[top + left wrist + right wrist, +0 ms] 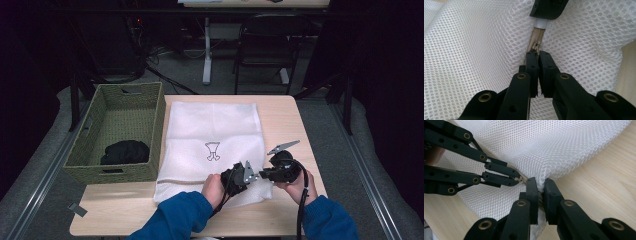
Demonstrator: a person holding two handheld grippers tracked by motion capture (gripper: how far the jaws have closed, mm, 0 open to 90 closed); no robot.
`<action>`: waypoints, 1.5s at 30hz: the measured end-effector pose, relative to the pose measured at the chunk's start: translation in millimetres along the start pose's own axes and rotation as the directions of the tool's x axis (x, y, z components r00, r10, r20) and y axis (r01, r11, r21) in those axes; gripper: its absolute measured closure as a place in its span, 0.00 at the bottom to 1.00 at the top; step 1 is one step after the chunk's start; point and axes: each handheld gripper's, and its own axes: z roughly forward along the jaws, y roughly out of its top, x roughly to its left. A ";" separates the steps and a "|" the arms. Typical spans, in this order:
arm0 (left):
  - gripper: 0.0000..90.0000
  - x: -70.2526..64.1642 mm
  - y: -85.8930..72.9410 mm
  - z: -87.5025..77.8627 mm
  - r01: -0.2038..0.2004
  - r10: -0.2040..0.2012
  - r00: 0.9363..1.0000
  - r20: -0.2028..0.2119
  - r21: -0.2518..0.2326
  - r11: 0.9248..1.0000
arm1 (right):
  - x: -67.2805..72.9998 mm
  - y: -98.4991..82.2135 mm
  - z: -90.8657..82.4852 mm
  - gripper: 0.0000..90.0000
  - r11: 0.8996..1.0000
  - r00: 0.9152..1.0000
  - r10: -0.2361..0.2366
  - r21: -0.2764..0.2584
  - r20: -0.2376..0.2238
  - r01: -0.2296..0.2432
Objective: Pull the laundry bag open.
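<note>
Pale wood table (285,120) — white honeycomb-mesh bag (215,127), beige zipper (534,43) pinched.

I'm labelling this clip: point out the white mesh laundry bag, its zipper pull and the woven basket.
white mesh laundry bag (212,122): high view, bare upper mesh.
beige zipper pull (535,47): left gripper view, its tab above the jaws.
green woven basket (159,127): high view, right wall.

From above, the room around me sits nearly black while my table (280,125) and the white mesh bag (212,130) catch soft overhead light; that picture is grainy and slightly soft. Close up, the mesh is evenly bright, sharp near my jaws, blurring toward the stretched edges. Shadows stay faint.
</note>
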 end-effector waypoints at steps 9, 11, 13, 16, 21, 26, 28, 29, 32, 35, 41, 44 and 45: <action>0.97 1.6 -5.2 -2.0 0.030 -0.030 1.000 -0.001 0.011 0.999 | -0.8 -1.1 -0.8 0.93 1.000 1.000 0.019 0.006 0.014 -0.019; 0.97 2.3 -5.9 -3.0 0.034 -0.034 0.999 0.004 0.012 0.999 | -0.2 -0.4 -0.7 0.93 1.000 1.000 0.010 0.011 0.020 -0.010; 0.97 3.1 -6.9 -3.7 0.042 -0.042 0.999 0.008 0.013 0.999 | -1.3 -0.6 0.2 0.93 1.000 1.000 0.002 0.009 0.011 -0.002; 0.97 2.7 -7.1 -4.0 0.037 -0.038 0.999 0.006 0.015 0.999 | -1.1 -0.8 0.7 0.93 1.000 1.000 -0.002 0.010 0.005 0.002; 0.97 2.0 -7.7 -4.5 0.049 -0.050 0.999 0.012 0.013 0.999 | -0.3 -1.3 0.2 0.93 1.000 1.000 0.004 0.013 0.004 -0.004; 0.97 2.4 -8.3 -5.0 0.056 -0.056 0.998 0.008 0.014 0.998 | -1.5 -1.3 0.4 0.93 1.000 1.000 -0.006 0.012 0.004 0.006; 0.97 3.1 -9.1 -5.2 0.061 -0.061 0.998 0.009 0.015 0.998 | -1.5 -1.3 0.3 0.93 1.000 1.000 -0.006 0.016 0.012 0.006; 0.97 4.4 -10.0 -5.8 0.065 -0.065 0.998 0.013 0.014 0.998 | -1.9 -1.5 -0.3 0.94 1.000 1.000 0.002 0.015 0.012 -0.002; 0.97 3.7 -11.3 -7.3 0.072 -0.072 0.997 0.011 0.013 0.997 | -2.7 -1.9 -0.5 0.94 1.000 1.000 0.006 0.012 0.008 -0.006; 0.97 4.0 -13.2 -7.8 0.079 -0.080 0.997 0.006 0.016 0.997 | -1.2 -1.4 -0.4 0.94 1.000 1.000 0.008 0.016 0.006 -0.008; 0.97 7.6 -19.5 -8.1 0.104 -0.104 0.995 0.010 0.023 0.994 | -4.9 -2.9 -1.3 0.94 1.000 1.000 0.021 0.018 0.014 -0.021; 0.97 7.9 -20.5 -9.2 0.098 -0.098 0.995 0.011 0.029 0.995 | -3.7 -2.3 -0.6 0.94 1.000 1.000 0.019 0.021 0.014 -0.019; 0.97 7.4 -20.7 -9.4 0.102 -0.102 0.995 0.011 0.028 0.994 | -3.4 -2.2 -0.5 0.94 1.000 1.000 0.021 0.021 0.013 -0.021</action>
